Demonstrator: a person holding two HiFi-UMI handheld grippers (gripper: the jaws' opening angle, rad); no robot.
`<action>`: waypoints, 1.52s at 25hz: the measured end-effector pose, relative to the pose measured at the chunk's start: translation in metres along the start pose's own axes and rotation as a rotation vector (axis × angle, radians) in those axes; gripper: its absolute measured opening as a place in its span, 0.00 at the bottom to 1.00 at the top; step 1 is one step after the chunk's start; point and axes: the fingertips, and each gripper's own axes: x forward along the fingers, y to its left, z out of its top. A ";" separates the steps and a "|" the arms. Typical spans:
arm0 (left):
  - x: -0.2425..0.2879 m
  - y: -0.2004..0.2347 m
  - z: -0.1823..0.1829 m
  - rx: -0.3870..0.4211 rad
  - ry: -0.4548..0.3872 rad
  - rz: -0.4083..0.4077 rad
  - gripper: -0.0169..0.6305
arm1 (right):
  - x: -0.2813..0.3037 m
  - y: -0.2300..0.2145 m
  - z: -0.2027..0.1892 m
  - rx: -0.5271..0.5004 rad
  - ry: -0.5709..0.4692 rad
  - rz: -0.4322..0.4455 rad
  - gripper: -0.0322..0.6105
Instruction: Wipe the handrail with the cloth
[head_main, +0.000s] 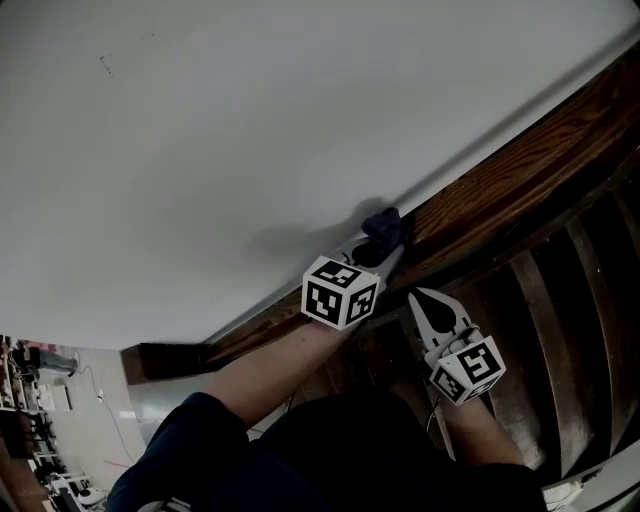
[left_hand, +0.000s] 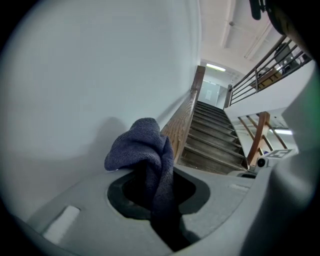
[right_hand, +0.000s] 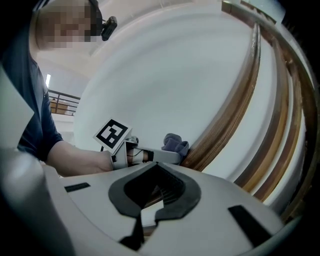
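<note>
A dark blue cloth (head_main: 384, 227) is bunched against the wooden handrail (head_main: 520, 160), which runs along the white wall from lower left to upper right. My left gripper (head_main: 383, 250) is shut on the cloth and holds it at the rail's wall-side edge. In the left gripper view the cloth (left_hand: 142, 150) hangs out of the jaws just short of the handrail (left_hand: 182, 120). My right gripper (head_main: 416, 297) hovers just right of the left one, over the rail's inner side, jaws shut on nothing. In the right gripper view the left gripper (right_hand: 150, 156) presses the cloth (right_hand: 176, 144) to the handrail (right_hand: 225, 125).
The white wall (head_main: 200, 150) fills the left side. Dark wooden balusters (head_main: 560, 330) and stair parts lie under the rail at right. Steps (left_hand: 210, 145) climb ahead beside a metal railing (left_hand: 270, 65). A lower room with clutter (head_main: 40, 420) shows at bottom left.
</note>
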 end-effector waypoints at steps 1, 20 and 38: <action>0.004 -0.006 0.004 0.007 -0.003 -0.011 0.15 | -0.002 -0.004 0.005 -0.003 -0.010 -0.008 0.06; -0.044 0.052 -0.067 -0.140 -0.040 0.051 0.14 | 0.057 0.050 -0.042 -0.026 0.084 0.150 0.06; -0.160 0.138 -0.214 -0.258 -0.055 0.272 0.15 | 0.085 0.177 -0.120 -0.104 0.229 0.353 0.06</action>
